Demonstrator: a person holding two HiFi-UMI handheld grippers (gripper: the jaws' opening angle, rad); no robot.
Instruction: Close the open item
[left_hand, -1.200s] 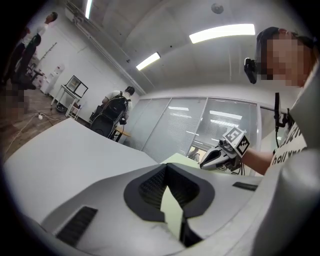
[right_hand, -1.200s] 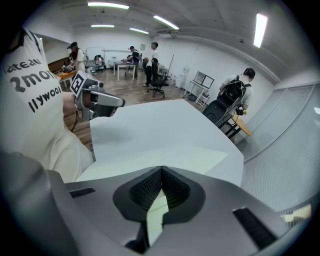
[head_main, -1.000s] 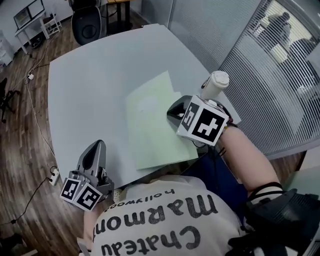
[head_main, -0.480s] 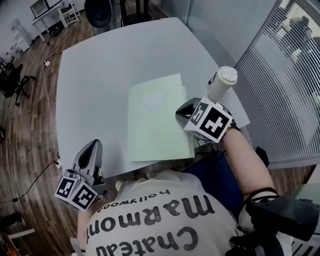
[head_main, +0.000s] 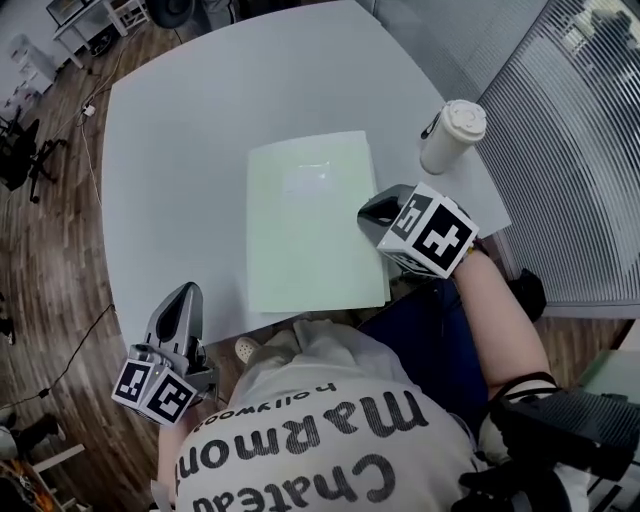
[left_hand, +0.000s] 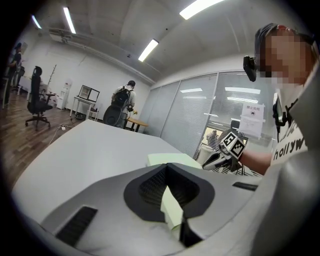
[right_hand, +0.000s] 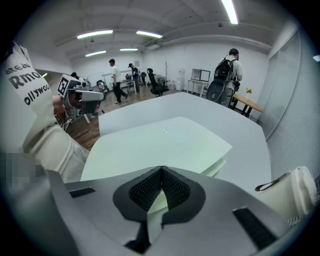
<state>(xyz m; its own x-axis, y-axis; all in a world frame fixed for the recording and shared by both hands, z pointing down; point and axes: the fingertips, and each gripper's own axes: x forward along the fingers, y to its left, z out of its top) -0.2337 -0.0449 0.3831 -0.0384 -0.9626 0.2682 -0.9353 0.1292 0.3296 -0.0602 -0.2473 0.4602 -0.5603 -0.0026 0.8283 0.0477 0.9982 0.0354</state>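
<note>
A pale green folder (head_main: 310, 225) lies flat on the white table (head_main: 180, 150) with its cover down. In the right gripper view, the edges of its lower sheets stick out at the right side of the folder (right_hand: 160, 142). My right gripper (head_main: 368, 212) is shut and empty, its tips just off the folder's right edge, and the folder shows below its closed jaws (right_hand: 161, 169). My left gripper (head_main: 185, 292) hovers at the table's near left edge, well apart from the folder (left_hand: 170, 159). Its jaws meet at the tips (left_hand: 166, 165). A pale green sliver shows in the gap behind them.
A white lidded paper cup (head_main: 450, 135) stands near the table's right edge, beyond my right gripper, and also appears in the right gripper view (right_hand: 285, 192). Glass partitions with blinds run along the right. Wood floor, office chairs and people lie beyond the table.
The head view has swung, so the table sits lower and the cup shows fully. My right gripper has drawn slightly off the folder's right edge. The left gripper stays put.
</note>
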